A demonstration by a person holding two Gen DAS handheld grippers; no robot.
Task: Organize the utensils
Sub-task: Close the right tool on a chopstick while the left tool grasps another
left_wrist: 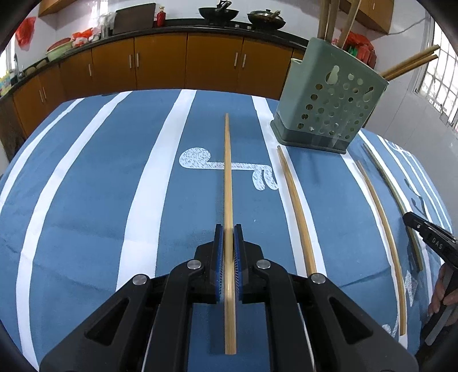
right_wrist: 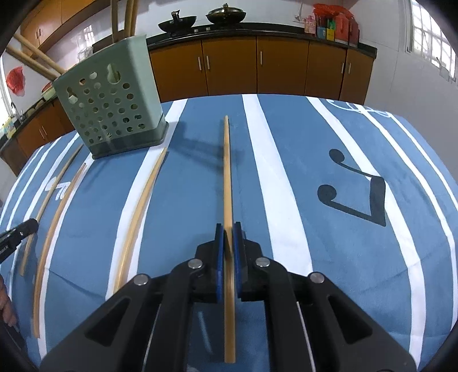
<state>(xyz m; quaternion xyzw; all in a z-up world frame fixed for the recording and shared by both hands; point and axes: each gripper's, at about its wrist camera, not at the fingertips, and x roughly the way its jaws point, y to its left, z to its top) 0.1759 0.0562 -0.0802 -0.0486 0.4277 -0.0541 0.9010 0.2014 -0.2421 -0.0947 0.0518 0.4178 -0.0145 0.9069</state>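
While your left gripper (left_wrist: 228,229) is clamped on one wooden chopstick (left_wrist: 227,171), your right gripper (right_wrist: 228,229) pinches another chopstick (right_wrist: 227,177) the same way, both sticks pointing forward over the blue striped tabletop cloth (left_wrist: 100,171). Two loose chopsticks (left_wrist: 296,206) lie on the cloth between the grippers, near the green perforated utensil holder (left_wrist: 329,100), which already has chopsticks standing in it.

Blue tablecloth (left_wrist: 86,177) with white stripes, black music note (right_wrist: 355,197). Behind: brown cabinets (left_wrist: 211,63) under dark counter, two woks (left_wrist: 219,13) on top, red bottle (left_wrist: 161,17), window (right_wrist: 429,34).
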